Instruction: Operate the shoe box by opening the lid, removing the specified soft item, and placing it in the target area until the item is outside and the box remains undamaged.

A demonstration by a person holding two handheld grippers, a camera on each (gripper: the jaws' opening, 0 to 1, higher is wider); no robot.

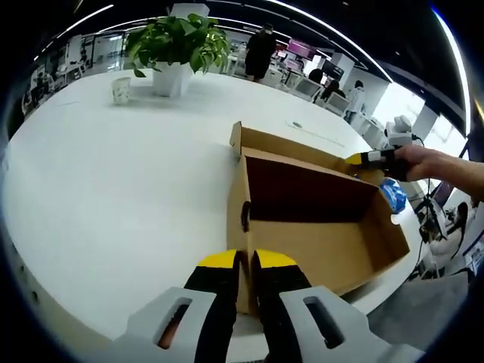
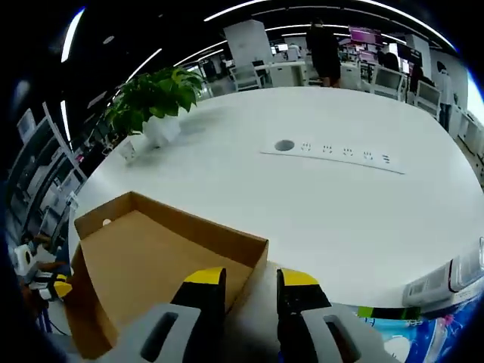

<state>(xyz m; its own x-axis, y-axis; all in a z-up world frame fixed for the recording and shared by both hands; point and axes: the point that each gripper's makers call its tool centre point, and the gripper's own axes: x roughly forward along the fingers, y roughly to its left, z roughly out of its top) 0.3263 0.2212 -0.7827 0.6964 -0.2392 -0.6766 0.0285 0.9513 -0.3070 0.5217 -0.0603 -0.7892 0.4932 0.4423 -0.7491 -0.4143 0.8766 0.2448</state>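
The brown cardboard shoe box (image 1: 302,242) lies open on the white table, its inside dark at the far wall and bare on the floor that shows. My left gripper (image 1: 247,261) is shut on the box's near end wall. The raised lid (image 2: 151,257) spreads in front of the right gripper view. My right gripper (image 2: 249,278) stands open astride the lid's corner edge; in the left gripper view the right gripper (image 1: 370,159), held in a hand, sits at the box's far corner. A blue soft-looking item (image 1: 393,195) lies on the table just past the box.
A potted plant (image 1: 174,60) and a small cup (image 1: 121,89) stand at the far side of the table. A socket strip (image 2: 333,151) is set into the tabletop. The table edge (image 1: 378,291) runs close under the box. People stand in the office behind.
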